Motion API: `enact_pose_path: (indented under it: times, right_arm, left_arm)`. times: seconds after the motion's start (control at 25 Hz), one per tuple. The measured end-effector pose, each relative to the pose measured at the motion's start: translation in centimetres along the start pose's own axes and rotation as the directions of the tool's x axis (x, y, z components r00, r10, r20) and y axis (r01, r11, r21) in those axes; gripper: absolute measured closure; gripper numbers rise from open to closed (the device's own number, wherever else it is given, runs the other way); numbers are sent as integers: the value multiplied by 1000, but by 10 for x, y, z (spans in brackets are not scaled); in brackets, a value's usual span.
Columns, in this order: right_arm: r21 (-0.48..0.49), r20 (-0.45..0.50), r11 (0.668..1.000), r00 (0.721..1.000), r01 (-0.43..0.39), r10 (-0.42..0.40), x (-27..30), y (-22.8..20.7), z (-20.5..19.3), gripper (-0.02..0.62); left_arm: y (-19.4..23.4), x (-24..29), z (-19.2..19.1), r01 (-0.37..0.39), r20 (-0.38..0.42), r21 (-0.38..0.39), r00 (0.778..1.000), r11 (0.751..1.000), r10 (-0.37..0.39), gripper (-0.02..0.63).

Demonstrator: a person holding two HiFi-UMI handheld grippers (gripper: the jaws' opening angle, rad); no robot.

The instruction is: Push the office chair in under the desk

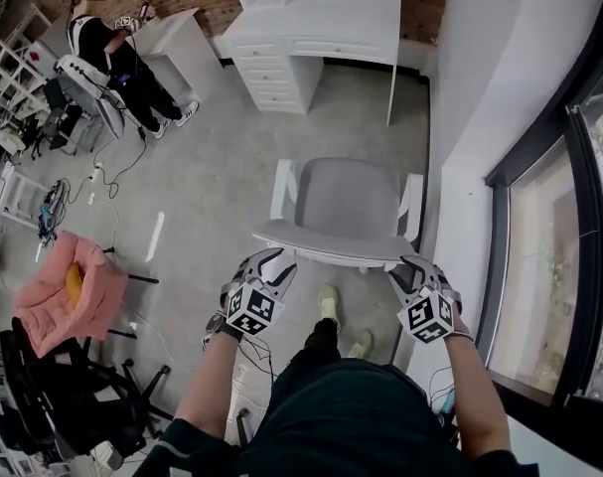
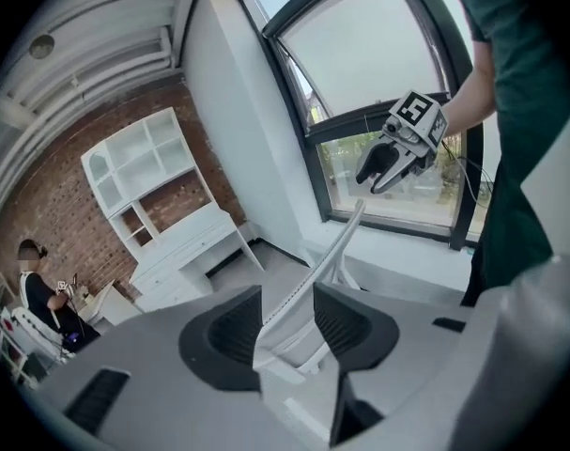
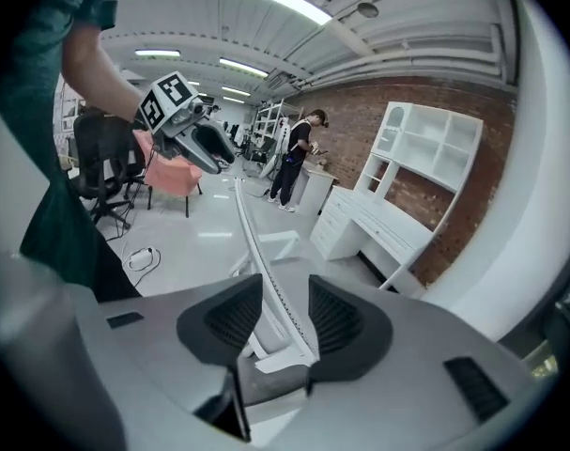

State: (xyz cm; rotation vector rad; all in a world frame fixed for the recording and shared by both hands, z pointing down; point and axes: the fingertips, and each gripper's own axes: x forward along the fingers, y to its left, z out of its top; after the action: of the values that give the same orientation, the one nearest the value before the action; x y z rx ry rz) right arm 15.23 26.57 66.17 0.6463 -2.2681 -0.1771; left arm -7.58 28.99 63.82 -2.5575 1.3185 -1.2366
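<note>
The white office chair (image 1: 346, 202) stands in front of me, its seat facing the white desk with drawers and a shelf top (image 1: 311, 23) a good stretch farther on. Its backrest's top edge (image 1: 326, 247) lies across just ahead of both grippers. My left gripper (image 1: 271, 263) sits at the left end of that edge, my right gripper (image 1: 410, 271) at the right end. In the left gripper view the thin backrest edge (image 2: 336, 247) runs between the spread jaws of the left gripper (image 2: 286, 322) without the pads pressing it. The right gripper (image 3: 285, 313) straddles the backrest edge (image 3: 252, 238) the same way.
A window wall (image 1: 539, 227) runs close along the right of the chair. A person (image 1: 112, 53) stands at a small white table (image 1: 182, 43) at the back left. A pink chair (image 1: 68, 291) and a black office chair (image 1: 73, 386) stand at my left, with cables (image 1: 107, 182) on the floor.
</note>
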Motion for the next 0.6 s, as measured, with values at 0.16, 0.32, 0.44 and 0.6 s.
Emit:
enact_pose_path:
  times: [0.16, 0.32, 0.44, 0.6]
  right_arm:
    - [-101, -53, 995, 999, -12, 7, 21, 7, -8, 453]
    - [-184, -80, 983, 997, -16, 1, 43, 8, -16, 427]
    - [-234, -123, 971, 992, -44, 16, 59, 11, -24, 422]
    - [-297, -180, 953, 984, -62, 8, 76, 6, -37, 422]
  left_arm:
    - [6, 14, -18, 57, -45, 116, 998, 992, -52, 425]
    - [4, 34, -29, 149, -80, 246, 988, 958, -133, 356]
    - [6, 48, -38, 191, -116, 336, 980, 922, -160, 350]
    - [11, 67, -49, 223, -163, 398, 972, 890, -171, 350]
